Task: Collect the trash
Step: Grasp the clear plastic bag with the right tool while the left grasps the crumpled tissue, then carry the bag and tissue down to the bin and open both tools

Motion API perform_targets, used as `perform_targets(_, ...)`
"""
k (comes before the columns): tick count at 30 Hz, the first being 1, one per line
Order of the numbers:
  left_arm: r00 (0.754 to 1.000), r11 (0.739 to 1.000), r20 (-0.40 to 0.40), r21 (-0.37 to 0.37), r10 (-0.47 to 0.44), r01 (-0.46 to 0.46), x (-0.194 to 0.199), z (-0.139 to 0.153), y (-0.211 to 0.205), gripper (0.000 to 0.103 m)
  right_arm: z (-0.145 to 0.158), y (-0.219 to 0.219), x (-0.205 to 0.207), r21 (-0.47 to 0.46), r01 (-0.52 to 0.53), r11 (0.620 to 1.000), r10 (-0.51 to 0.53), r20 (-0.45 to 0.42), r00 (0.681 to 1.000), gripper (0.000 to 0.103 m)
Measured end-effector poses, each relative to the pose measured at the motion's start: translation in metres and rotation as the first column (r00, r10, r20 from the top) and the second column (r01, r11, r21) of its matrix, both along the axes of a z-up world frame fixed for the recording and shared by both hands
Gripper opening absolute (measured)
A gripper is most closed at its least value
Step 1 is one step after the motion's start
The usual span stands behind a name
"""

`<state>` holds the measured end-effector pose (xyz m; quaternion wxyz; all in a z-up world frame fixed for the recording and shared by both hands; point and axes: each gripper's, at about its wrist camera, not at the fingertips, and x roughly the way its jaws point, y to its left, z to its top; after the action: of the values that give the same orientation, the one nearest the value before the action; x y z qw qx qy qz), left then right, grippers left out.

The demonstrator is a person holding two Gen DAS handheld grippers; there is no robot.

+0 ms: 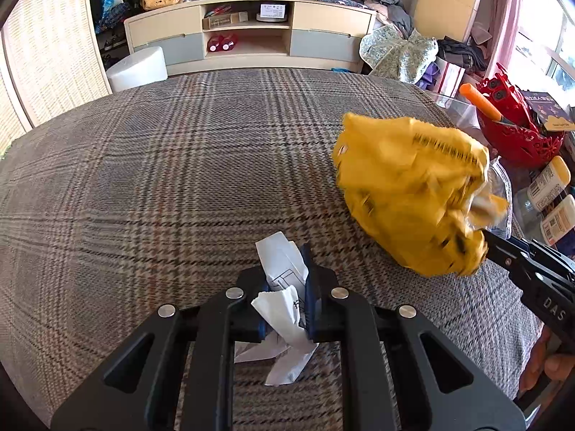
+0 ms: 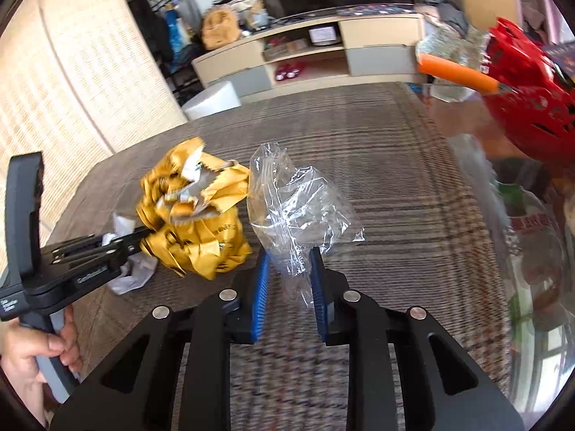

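My left gripper is shut on a crumpled white paper slip above the plaid tablecloth. In the right wrist view the left gripper holds the white paper at the left. My right gripper has a crumpled clear plastic wrapper between its blue pads, with a visible gap between them. A crumpled yellow bag sits beside the wrapper; in the left wrist view this yellow bag hangs at the tip of the right gripper.
A red openwork basket with an orange-handled knife stands at the table's right edge, beside two bottles. A large clear bag lies at the right. A low TV cabinet and a white stool stand beyond the table.
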<state>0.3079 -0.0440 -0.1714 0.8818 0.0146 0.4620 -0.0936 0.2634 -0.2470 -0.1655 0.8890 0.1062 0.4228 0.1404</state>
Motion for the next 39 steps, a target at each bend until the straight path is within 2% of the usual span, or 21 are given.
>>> perform_targets(7, 1.000, 1.000, 0.005, 0.006, -0.010, 0.010, -0.032, 0.016, 0.017, 0.013, 0.019, 0.046, -0.026, -0.013, -0.154, 0.988, 0.154, -0.010, 0.988, 0.018)
perform_targets(16, 0.998, 0.997, -0.003, -0.059, -0.059, 0.059, -0.063, 0.021, 0.030, 0.013, 0.033, 0.083, -0.049, -0.029, -0.217, 0.976, 0.216, -0.025, 0.976, 0.014)
perform_targets(20, 0.995, 0.994, 0.001, -0.061, -0.096, 0.096, -0.078, 0.025, 0.026, 0.013, 0.044, 0.094, -0.062, -0.048, -0.246, 0.968, 0.245, -0.024, 0.969, 0.014)
perform_targets(26, 0.992, 0.991, 0.011, -0.057, -0.124, 0.124, -0.114, 0.035, 0.025, 0.013, 0.061, 0.089, -0.094, -0.100, -0.243, 0.965, 0.241, -0.032, 0.970, 0.014)
perform_targets(32, 0.991, 0.988, 0.007, -0.083, -0.134, 0.134, -0.162, 0.050, 0.031, 0.013, 0.078, 0.078, -0.140, -0.154, -0.226, 0.962, 0.220, -0.053, 0.974, 0.014)
perform_targets(35, 0.989, 0.986, 0.014, -0.078, -0.146, 0.147, -0.195, 0.061, 0.034, 0.013, 0.085, 0.076, -0.166, -0.140, -0.223, 0.965, 0.217, -0.061, 0.974, 0.014)
perform_targets(39, 0.987, 0.976, 0.005, -0.143, -0.162, 0.161, -0.241, 0.072, 0.038, 0.013, 0.092, 0.078, -0.205, -0.101, -0.229, 0.968, 0.224, -0.060, 0.973, 0.014)
